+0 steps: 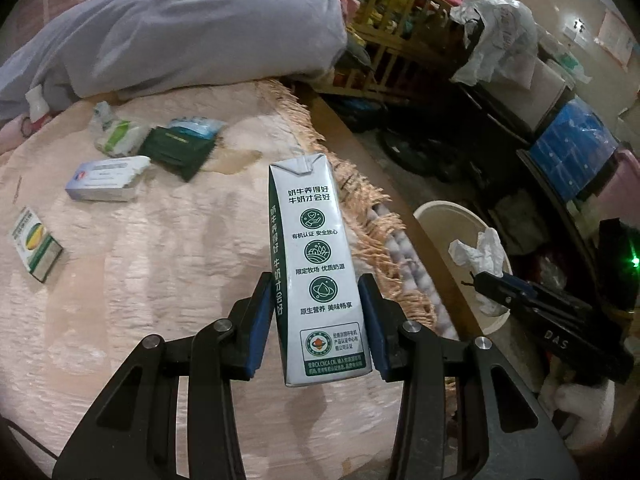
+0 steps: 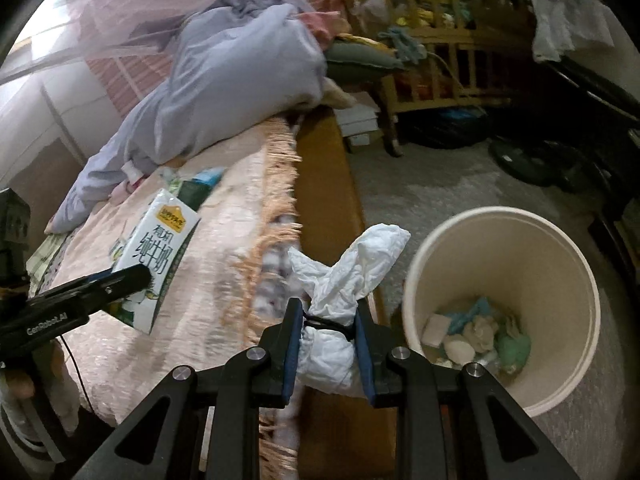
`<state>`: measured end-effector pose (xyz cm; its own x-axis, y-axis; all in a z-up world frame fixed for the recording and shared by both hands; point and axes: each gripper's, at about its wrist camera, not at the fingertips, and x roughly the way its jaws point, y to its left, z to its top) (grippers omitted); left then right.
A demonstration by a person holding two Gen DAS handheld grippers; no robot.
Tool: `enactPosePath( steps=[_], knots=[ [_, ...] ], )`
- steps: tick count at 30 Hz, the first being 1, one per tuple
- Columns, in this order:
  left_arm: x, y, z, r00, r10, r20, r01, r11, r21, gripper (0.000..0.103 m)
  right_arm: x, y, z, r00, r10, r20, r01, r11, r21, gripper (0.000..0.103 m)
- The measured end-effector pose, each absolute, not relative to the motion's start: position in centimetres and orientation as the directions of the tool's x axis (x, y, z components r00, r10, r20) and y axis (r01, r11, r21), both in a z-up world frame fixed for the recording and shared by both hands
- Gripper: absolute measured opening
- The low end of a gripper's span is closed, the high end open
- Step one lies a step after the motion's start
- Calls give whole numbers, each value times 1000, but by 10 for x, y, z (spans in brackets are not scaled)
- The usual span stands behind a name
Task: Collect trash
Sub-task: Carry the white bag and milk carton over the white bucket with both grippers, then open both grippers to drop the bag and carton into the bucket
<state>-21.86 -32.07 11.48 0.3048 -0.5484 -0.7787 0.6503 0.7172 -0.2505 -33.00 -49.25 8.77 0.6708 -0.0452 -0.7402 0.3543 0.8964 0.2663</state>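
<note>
Left wrist view. We see the left gripper (image 1: 320, 320) clamped on a milk carton (image 1: 312, 248), its jaws pressing the two narrow sides near the base so the carton stands out lengthwise between them, above the bed (image 1: 140, 260). Other packets, among them a blue-and-white box (image 1: 106, 178), lie on the blanket, well apart from the jaws. The bin (image 1: 440, 220) stands on the floor beside the bed.

Right wrist view. We see the right gripper (image 2: 328, 328) closed on a crumpled white tissue (image 2: 344, 280), its loose ends sprouting beyond the jaws. The open bin (image 2: 500, 276), already holding scraps, stands just to the right; we judge both pieces are bound there.
</note>
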Motion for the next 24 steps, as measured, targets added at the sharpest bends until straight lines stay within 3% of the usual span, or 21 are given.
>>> enactPosePath(
  steps=[23,24],
  knots=[
    [-248,-408,101,93,-621,-778,738,567,-365,40,-334,-618,21,553,-137,-822,586,765,267,24],
    [-249,-413,101,88,-621,-779,742,562,-365,40,-332,-622,17,552,-135,-823,594,756,275,31]
  ],
)
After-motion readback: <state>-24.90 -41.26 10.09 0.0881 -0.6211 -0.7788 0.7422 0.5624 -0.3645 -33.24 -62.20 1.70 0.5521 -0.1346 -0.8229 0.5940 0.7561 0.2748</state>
